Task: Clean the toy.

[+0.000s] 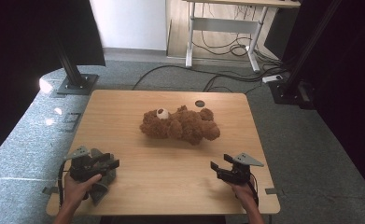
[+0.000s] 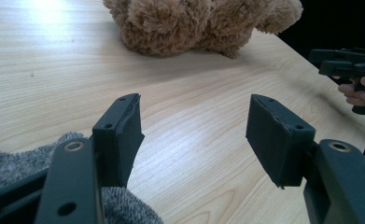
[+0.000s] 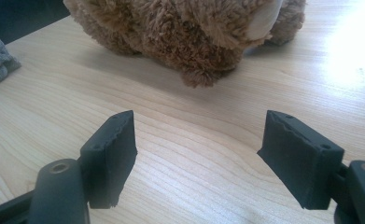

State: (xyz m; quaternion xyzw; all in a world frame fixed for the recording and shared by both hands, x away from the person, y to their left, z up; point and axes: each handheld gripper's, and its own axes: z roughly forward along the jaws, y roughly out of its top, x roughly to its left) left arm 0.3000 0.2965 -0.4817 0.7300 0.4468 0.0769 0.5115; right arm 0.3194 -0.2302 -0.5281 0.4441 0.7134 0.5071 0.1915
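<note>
Grippers are hovering low over a wooden table (image 1: 138,186), one in each of a person's hands, both pointing toward a brown teddy bear (image 1: 180,125) that is lying on its side near the middle of the tabletop, closer to the far edge. The left gripper (image 1: 106,164) is sitting at the near left corner, its jaws standing wide apart with nothing between them, over a crumpled grey knitted cloth (image 1: 101,186) that is lying just under and beside it. The right gripper (image 1: 217,168) is waiting at the near right, its jaws likewise spread open and empty above bare wood. The bear is resting well apart from both grippers, untouched, its pale muzzle facing away from the person.
</note>
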